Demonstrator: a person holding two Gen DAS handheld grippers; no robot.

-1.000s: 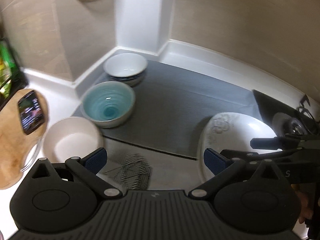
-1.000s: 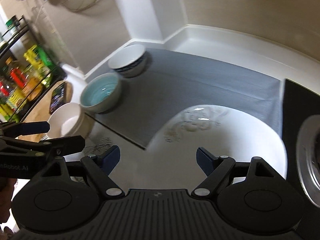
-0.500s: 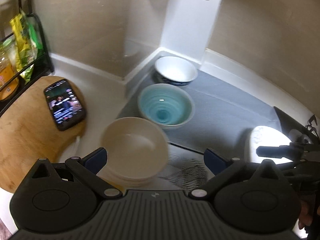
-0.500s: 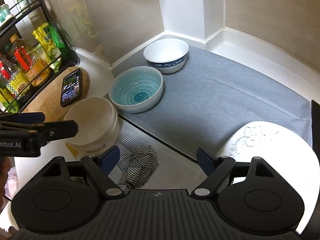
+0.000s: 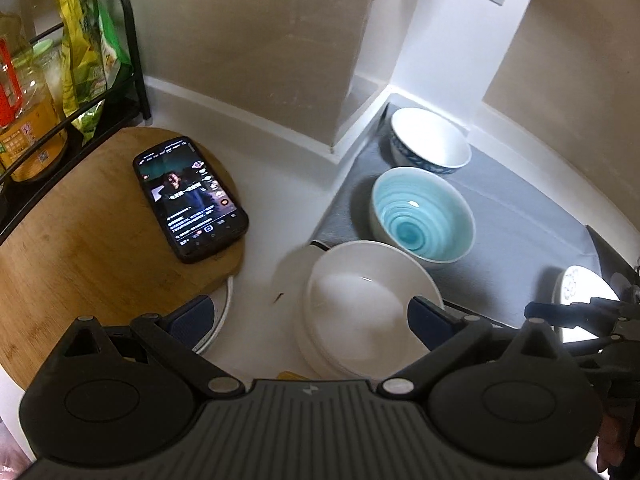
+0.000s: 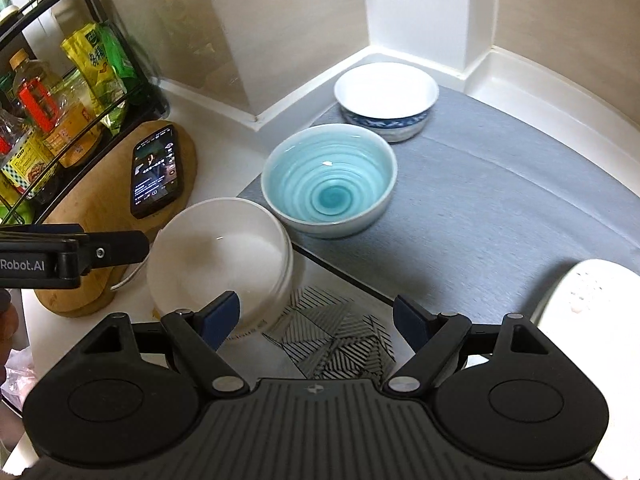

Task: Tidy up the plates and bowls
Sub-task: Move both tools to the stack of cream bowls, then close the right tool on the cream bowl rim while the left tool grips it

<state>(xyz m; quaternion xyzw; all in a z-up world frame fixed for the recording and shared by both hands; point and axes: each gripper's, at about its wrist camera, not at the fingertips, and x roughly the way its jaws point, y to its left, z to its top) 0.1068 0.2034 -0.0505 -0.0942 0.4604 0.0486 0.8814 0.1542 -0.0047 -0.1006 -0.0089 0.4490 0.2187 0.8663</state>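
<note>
Now the left gripper [image 5: 308,318] hangs released over the white bowl [image 5: 360,304] at lower centre; the right gripper [image 6: 316,316], also released, grasps nothing.

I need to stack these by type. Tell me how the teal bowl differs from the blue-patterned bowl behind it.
The teal bowl is glazed turquoise inside with ringed ridges; the patterned bowl is plain white inside. The teal bowl's outside is pale and unmarked; the patterned bowl carries a blue band outside. The teal bowl sits nearer the mat's front edge; the patterned bowl is back by the wall corner. Both stand upright, empty, on the mat.
</note>
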